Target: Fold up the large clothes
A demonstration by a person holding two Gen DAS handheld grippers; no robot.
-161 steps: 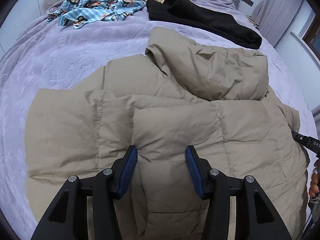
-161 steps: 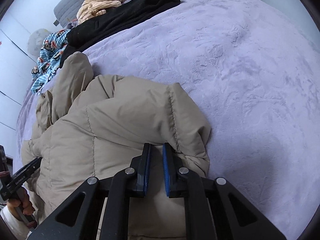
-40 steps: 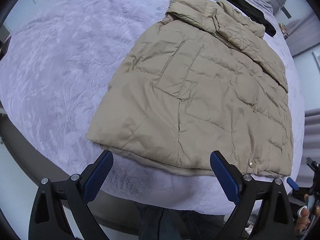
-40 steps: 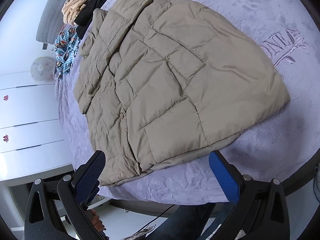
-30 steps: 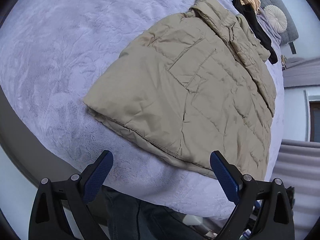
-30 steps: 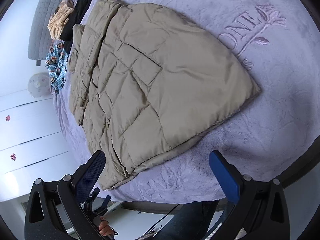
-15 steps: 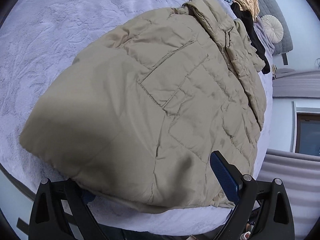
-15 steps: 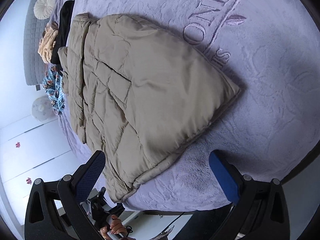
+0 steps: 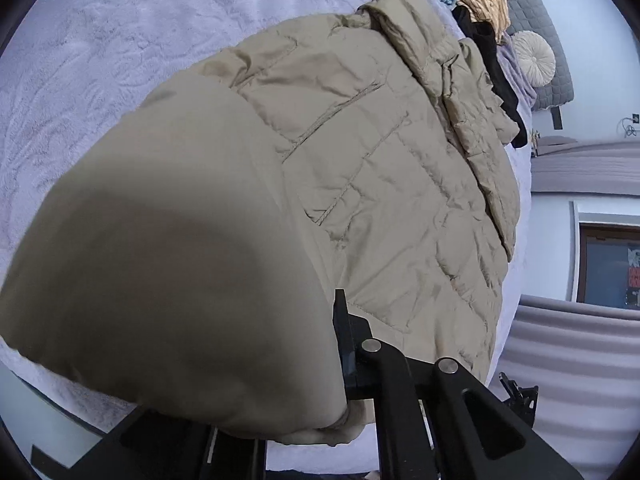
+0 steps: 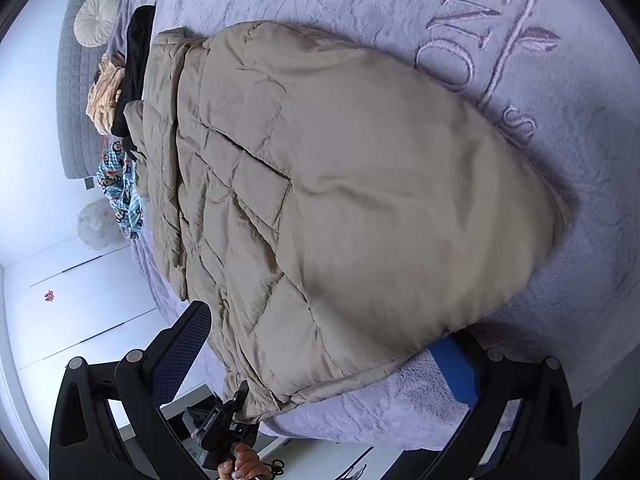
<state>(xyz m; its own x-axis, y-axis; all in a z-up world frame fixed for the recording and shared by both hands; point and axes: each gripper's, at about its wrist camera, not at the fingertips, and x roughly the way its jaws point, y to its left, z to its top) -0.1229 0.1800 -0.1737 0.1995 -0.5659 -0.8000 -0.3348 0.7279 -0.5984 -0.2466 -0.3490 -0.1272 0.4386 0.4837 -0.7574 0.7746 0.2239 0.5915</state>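
The beige quilted puffer jacket (image 9: pixel 372 168) is being kept flat on the lilac plush bedspread (image 10: pixel 560 300). Its near hem corner is being pinched by the left gripper (image 9: pixel 340 360), whose jaws have just been closing; one finger is probably hidden under fabric. The right gripper (image 10: pixel 320 356) is being held wide open around the other hem corner, nothing clamped.
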